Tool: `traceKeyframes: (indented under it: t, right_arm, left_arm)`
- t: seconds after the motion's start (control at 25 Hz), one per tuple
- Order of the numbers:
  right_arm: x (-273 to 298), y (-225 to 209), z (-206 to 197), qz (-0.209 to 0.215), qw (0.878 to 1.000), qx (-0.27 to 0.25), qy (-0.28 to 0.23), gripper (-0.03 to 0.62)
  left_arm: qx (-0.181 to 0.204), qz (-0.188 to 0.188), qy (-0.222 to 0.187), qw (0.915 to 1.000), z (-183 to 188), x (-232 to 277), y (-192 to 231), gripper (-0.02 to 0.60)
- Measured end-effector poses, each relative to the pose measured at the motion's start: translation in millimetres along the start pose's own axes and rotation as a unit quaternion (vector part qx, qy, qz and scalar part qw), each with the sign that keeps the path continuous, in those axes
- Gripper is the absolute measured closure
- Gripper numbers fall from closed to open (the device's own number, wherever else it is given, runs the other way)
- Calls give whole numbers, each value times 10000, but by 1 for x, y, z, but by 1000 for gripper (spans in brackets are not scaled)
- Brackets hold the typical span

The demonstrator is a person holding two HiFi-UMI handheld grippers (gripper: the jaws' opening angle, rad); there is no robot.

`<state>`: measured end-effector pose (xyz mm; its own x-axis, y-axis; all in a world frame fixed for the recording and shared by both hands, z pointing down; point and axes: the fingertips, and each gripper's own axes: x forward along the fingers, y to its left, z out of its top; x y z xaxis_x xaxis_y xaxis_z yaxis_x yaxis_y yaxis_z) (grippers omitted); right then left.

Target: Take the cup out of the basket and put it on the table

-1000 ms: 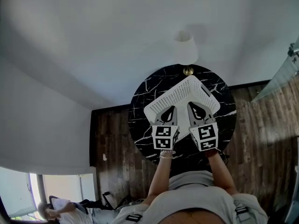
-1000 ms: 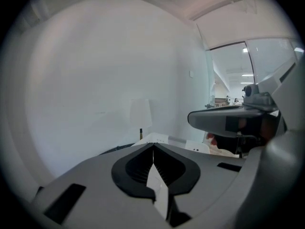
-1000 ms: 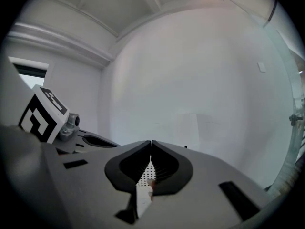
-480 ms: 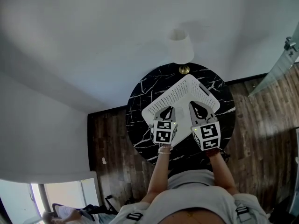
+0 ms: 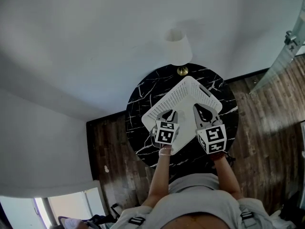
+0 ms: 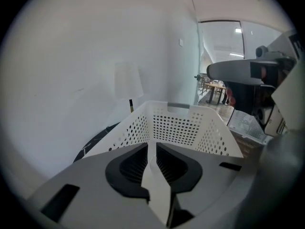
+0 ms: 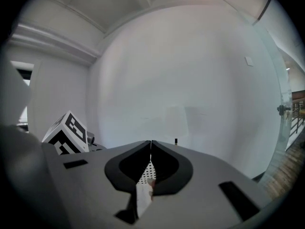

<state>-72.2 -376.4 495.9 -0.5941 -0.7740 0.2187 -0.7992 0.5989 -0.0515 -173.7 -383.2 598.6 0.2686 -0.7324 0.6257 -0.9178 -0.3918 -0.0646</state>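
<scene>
A white perforated basket (image 5: 183,97) stands on the round black marble table (image 5: 143,94). I see no cup in any view; the inside of the basket is mostly hidden behind the grippers. My left gripper (image 5: 167,113) hangs over the basket's near rim, tilted down into it. In the left gripper view its jaws (image 6: 152,144) have just been opening and stand a narrow slit apart, with only the basket's wall (image 6: 181,123) seen through the gap. My right gripper (image 5: 202,111) is beside it over the near rim, jaws (image 7: 151,142) meeting at the tips.
A table lamp (image 5: 177,46) with a white shade stands at the table's far edge, just behind the basket. White wall lies beyond it. Dark wooden floor (image 5: 267,123) surrounds the table. The right gripper's body (image 6: 238,70) shows at the right of the left gripper view.
My left gripper has sunk toward the basket's near rim and tilted downward. The right gripper has barely shifted. The basket has not moved.
</scene>
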Motion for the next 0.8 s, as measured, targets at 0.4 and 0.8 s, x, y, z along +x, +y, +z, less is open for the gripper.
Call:
traceKeyframes:
  t: [0.4, 0.8]
  right_arm:
    - [-5, -18, -7, -257, 9994, 234, 40, 583]
    - [-10, -28, -11, -424, 9986, 324, 67, 583]
  left_arm:
    - [274, -341, 359, 9984, -13, 24, 3, 514]
    - [568, -644, 840, 9928, -29, 50, -6, 480]
